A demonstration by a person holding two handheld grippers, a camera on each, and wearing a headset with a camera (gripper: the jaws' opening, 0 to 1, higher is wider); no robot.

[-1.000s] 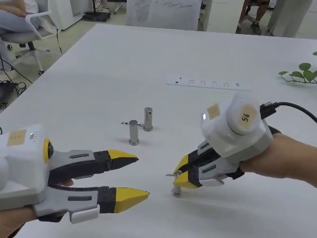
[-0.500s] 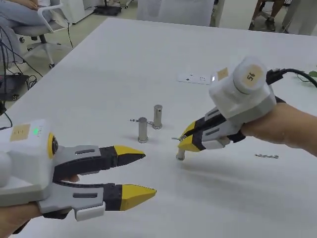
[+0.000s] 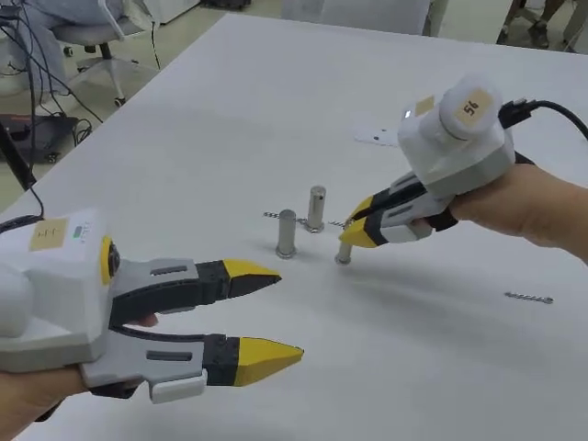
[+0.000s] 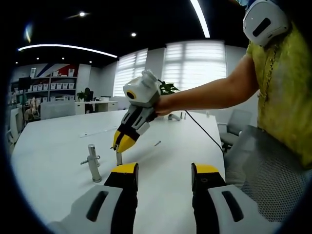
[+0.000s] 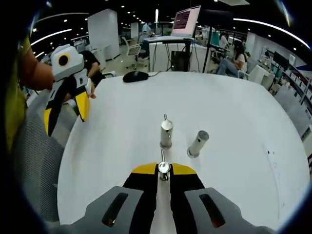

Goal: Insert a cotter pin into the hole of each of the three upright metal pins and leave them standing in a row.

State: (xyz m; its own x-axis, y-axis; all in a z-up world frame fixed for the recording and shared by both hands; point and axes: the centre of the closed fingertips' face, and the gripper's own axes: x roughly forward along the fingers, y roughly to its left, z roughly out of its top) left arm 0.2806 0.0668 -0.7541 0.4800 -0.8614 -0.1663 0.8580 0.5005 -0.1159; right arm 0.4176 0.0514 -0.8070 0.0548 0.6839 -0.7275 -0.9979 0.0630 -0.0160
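Note:
Two metal pins stand close together, the near one (image 3: 286,234) and the far one (image 3: 316,209); thin cotter pins (image 3: 272,217) show at their holes. My right gripper (image 3: 347,237) is shut on the top of a third metal pin (image 3: 343,258), which stands on the table just right of them. In the right gripper view that pin's round top (image 5: 164,168) sits between the closed jaws, and a thin cotter pin (image 5: 163,155) pokes forward from it. My left gripper (image 3: 287,312) hovers open and empty at the near left, its jaws wide apart (image 4: 165,170).
A loose cotter pin (image 3: 528,297) lies on the white table (image 3: 211,119) to the right. A white power strip (image 3: 378,138) lies further back behind the right gripper. An office chair (image 3: 83,37) and cables are off the table's far left.
My right gripper has carried the third metal pin from the near right across the table towards the two standing pins. The left gripper stays open. The head camera has shifted.

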